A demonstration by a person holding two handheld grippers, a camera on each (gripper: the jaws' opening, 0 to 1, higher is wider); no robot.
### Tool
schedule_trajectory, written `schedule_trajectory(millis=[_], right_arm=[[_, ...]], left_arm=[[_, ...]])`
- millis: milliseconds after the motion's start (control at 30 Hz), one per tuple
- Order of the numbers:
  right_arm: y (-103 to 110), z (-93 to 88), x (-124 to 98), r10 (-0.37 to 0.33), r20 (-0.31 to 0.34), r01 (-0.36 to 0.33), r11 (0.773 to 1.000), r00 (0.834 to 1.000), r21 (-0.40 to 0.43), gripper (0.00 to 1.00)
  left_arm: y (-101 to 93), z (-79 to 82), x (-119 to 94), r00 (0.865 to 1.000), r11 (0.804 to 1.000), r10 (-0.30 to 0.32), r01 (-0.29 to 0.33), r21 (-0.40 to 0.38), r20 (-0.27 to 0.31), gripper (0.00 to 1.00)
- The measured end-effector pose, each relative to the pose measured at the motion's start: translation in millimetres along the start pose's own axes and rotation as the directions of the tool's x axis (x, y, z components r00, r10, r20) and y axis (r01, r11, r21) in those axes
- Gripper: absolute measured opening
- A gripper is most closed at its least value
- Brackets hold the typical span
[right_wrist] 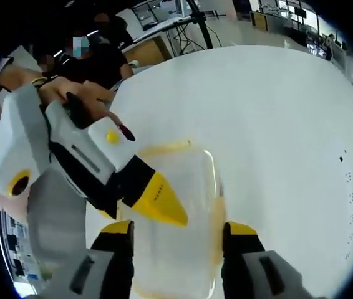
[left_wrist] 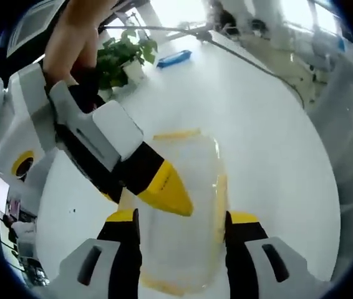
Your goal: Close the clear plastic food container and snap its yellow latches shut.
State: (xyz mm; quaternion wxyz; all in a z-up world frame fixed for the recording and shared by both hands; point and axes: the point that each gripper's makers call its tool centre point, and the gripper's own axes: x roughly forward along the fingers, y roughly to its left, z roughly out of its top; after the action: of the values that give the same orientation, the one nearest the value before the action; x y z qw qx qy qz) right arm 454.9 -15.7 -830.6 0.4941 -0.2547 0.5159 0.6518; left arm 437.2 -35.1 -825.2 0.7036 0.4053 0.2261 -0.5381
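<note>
The clear plastic container (left_wrist: 186, 174) lies on the white table, its lid on top. Yellow latches show on its far edge (left_wrist: 176, 134) and right side (left_wrist: 221, 199). My left gripper (left_wrist: 183, 218) is open, its yellow-tipped jaws standing on either side of the container's near end. The right gripper (left_wrist: 164, 187) reaches in from the upper left, yellow tip over the lid. In the right gripper view the same container (right_wrist: 189, 187) lies between my right gripper's (right_wrist: 179, 227) open jaws. There the left gripper (right_wrist: 158, 199) comes in from the left, its tip over the lid.
The round white table (left_wrist: 270, 143) spreads wide beyond the container. A potted plant (left_wrist: 123, 56) and a blue object (left_wrist: 173, 58) sit near its far edge. A person's hand (right_wrist: 83, 96) holds the other gripper, and desks stand behind.
</note>
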Motion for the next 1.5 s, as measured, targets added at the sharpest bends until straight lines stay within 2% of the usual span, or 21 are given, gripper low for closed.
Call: schedule_trajectory(millis=[33, 67, 367, 500, 633, 1000, 1067, 1200, 1367, 1500], right_arm=[[-8.1, 3.3, -2.2, -0.043, 0.012, 0.043, 0.999, 0.999, -0.004, 0.54], [-6.4, 3.0, -4.9, -0.029, 0.005, 0.029, 1.0, 1.0, -0.004, 0.54], [-7.4, 0.8, -5.7, -0.031, 0.032, 0.032, 0.999, 0.999, -0.004, 0.54], [-8.4, 2.0, -5.4, -0.043, 0.083, 0.042, 0.999, 0.996, 0.017, 0.54], [-9.7, 4.2, -5.8, -0.066, 0.159, 0.06, 0.997, 0.985, 0.041, 0.55], [-11.9, 7.6, -4.3, -0.094, 0.196, 0.079, 0.994, 0.976, 0.081, 0.55], [-11.9, 9.4, -4.5, -0.118, 0.232, 0.1, 0.991, 0.965, 0.088, 0.55], [-12.7, 12.7, -5.5, -0.173, 0.313, 0.146, 0.983, 0.934, 0.108, 0.57], [-14.4, 16.3, -6.4, -0.222, 0.35, 0.186, 0.973, 0.91, 0.134, 0.6], [-17.8, 19.4, -8.1, -0.274, 0.386, 0.22, 0.959, 0.881, 0.178, 0.62]], left_arm=[[-1.0, 7.1, 2.4, 0.999, 1.0, -0.001, 0.0, 0.013, 0.04, 0.49], [0.9, 1.6, -1.2, 1.0, 1.0, 0.013, -0.013, 0.003, 0.014, 0.49], [1.1, 1.3, -2.5, 1.0, 1.0, 0.015, -0.015, -0.008, 0.025, 0.49], [0.8, 0.5, -2.1, 1.0, 1.0, 0.013, -0.013, -0.006, 0.02, 0.49], [0.3, -0.1, -2.3, 1.0, 1.0, 0.013, -0.013, 0.001, 0.012, 0.49], [0.0, -0.8, -1.5, 1.0, 1.0, 0.015, -0.015, 0.003, 0.003, 0.5], [0.1, -0.7, -1.3, 1.0, 1.0, 0.018, -0.018, -0.002, 0.003, 0.5], [0.1, -0.5, -1.5, 1.0, 1.0, 0.025, -0.025, -0.006, 0.014, 0.5], [1.5, 0.1, -0.5, 1.0, 1.0, 0.028, -0.028, -0.006, 0.009, 0.5], [3.2, 0.9, 0.1, 1.0, 1.0, 0.021, -0.021, 0.007, 0.007, 0.51]])
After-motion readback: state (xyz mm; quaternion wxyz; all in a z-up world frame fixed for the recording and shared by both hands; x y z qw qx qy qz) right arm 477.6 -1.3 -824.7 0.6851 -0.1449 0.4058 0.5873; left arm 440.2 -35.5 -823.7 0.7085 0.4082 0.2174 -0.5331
